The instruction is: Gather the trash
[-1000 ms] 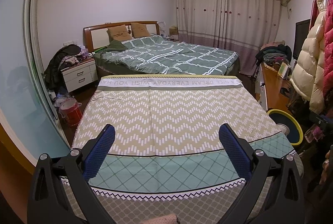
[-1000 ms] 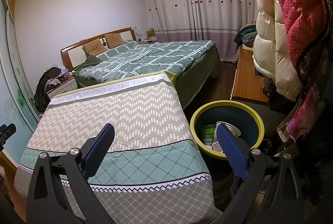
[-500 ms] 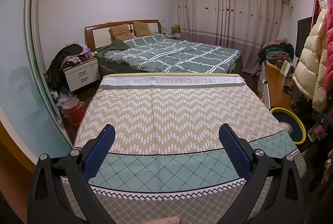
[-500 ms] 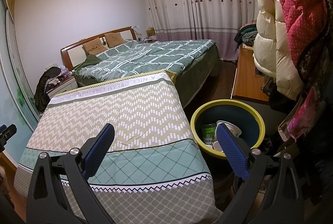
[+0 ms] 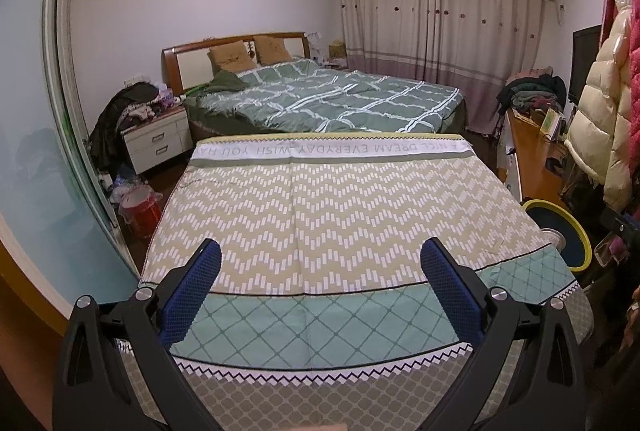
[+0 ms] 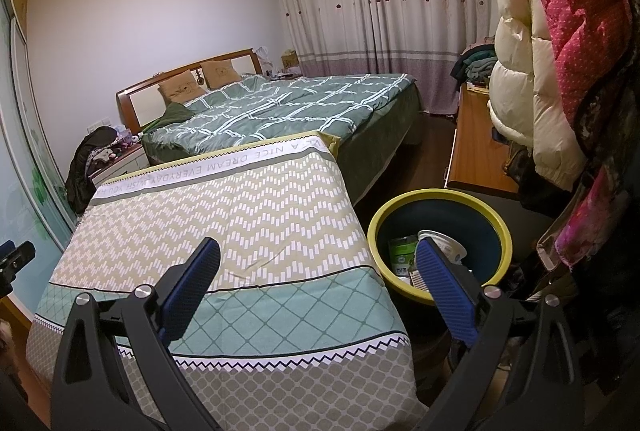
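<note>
Both grippers, left gripper [image 5: 320,283] and right gripper [image 6: 318,281], stay wide open, empty, barely shifted.

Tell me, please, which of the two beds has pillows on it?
The far bed with the green checked quilt; two brown pillows lean against its headboard. The near zigzag-patterned bed has none.

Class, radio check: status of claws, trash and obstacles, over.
Left claw open, empty. Right claw open, empty. Bin beside patterned bed holds trash. Nothing blocking.
</note>
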